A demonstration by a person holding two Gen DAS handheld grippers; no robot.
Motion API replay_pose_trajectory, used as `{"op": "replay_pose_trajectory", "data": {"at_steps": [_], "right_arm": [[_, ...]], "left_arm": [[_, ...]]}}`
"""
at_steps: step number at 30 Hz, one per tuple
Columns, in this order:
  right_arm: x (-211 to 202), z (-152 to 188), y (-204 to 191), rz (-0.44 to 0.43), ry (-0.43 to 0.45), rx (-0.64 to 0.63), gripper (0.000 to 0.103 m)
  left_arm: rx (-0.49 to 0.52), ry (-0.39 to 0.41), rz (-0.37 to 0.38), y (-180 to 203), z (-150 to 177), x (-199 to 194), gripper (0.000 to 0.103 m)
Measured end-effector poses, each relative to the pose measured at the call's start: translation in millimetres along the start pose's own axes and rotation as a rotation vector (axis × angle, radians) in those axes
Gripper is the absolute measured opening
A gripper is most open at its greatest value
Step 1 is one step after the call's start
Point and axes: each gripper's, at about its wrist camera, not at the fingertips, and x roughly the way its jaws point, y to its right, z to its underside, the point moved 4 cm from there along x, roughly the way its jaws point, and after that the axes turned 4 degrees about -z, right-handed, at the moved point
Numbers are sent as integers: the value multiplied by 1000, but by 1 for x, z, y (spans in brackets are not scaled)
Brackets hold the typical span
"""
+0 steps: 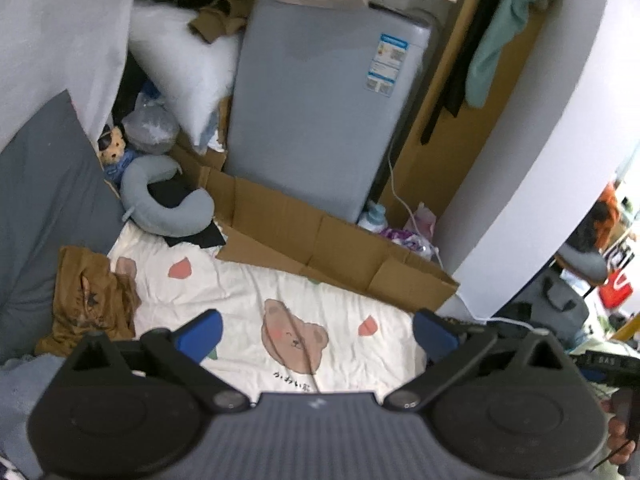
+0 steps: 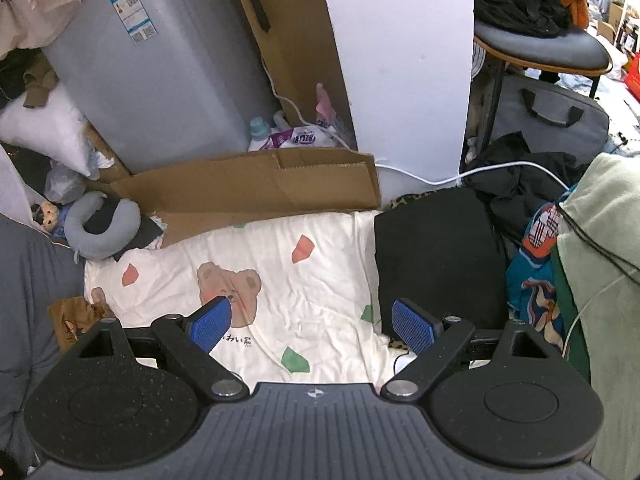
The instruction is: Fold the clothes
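Covering the near surface, a cream bear-print sheet (image 2: 280, 280) lies wrinkled and spread flat, with pink and green shapes scattered over it. Both grippers hang above it with nothing between their blue pads: the left gripper (image 1: 316, 334) stands wide apart, and the right gripper (image 2: 310, 324) is spread too. A crumpled brown garment (image 1: 90, 300) sits at the sheet's left edge, against a grey pillow (image 1: 44, 200). A folded black garment (image 2: 436, 260) lies on the sheet's right side, near the right gripper's right pad, with patterned teal clothing (image 2: 532, 280) and a pale green cloth (image 2: 608, 260) further right. Beyond the sheet's far edge lies flattened cardboard (image 2: 256, 188), and behind it stands a grey washing machine (image 1: 316, 120). A grey neck pillow (image 1: 164, 204) and a small doll (image 1: 114, 150) rest at the far left, beneath a white pillow (image 1: 188, 76). A white wall (image 2: 404, 60) rises to the right, with a grey stool (image 2: 540, 48) piled with dark clothes beyond.
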Motion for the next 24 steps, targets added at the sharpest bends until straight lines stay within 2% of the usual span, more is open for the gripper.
{"op": "replay_pose_trajectory", "data": {"at_steps": [6,12,16,24], "right_arm": [[-13,11,-22,42,10,-19,92],[-12,26,-42,26,-17,-53,92],[0,32,-54,-15,-44,-72,92],[25,45,-72,-49,-92,-65,92]], "left_arm": [[-39,1,13,-32,14,0,102],[-43,-11,-26,-58,32,-1,102],[-74,-24,-56,-71,43,-1,102],[-88,-53,-106,-75,58,6,102]]}}
